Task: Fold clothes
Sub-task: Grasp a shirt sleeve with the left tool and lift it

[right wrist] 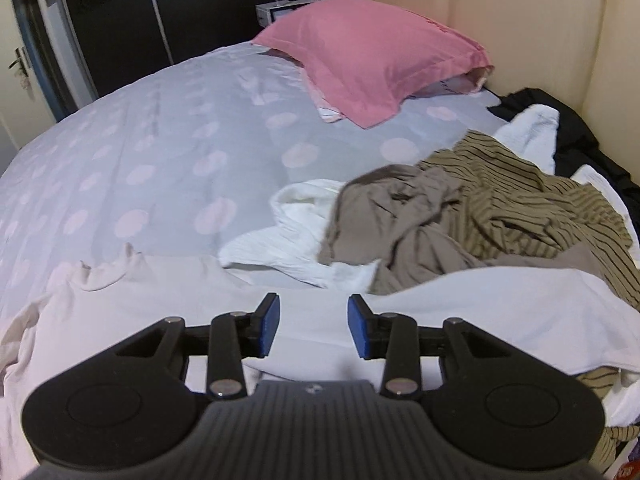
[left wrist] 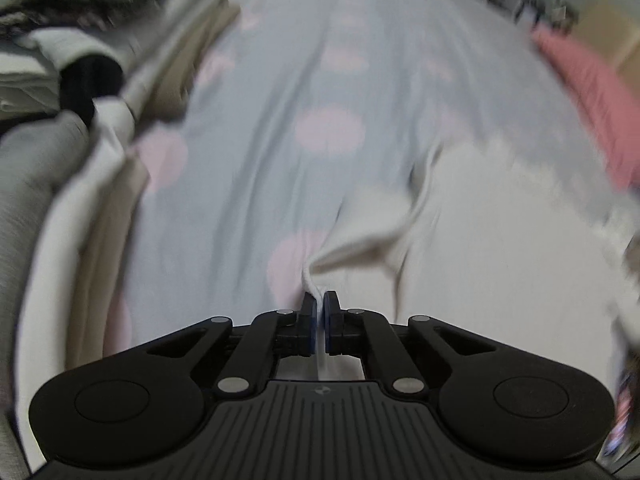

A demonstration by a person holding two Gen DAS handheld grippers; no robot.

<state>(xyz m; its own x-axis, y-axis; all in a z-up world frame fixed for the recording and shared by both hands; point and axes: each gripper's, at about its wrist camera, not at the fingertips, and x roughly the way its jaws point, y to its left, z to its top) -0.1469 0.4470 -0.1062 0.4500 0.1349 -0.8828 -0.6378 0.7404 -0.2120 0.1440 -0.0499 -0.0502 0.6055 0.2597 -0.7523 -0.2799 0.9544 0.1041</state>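
Cloth of the pale shirt (right wrist: pixel 168 300) lies spread on the bed (right wrist: pixel 160 152), its length running crosswise. Left tongs (left wrist: pixel 320 312) are clenched on what looks, through blur, like its hem; right tongs (right wrist: pixel 313 324) hover released above its middle.

Claws: matt black plastic w/ ribbed grey base, blue rubbery pads (right wrist: pixel 269 322), shiny metal pins. Shirt (right wrist: pixel 168 300): soft pale cloth, smooth. Sheet (right wrist: pixel 160 152): smooth matt cotton-like cloth, creased. Pillow (right wrist: pixel 368 56): pink cloth, slight sheen. Striped top (right wrist: pixel 520 200): thin crumpled cloth.
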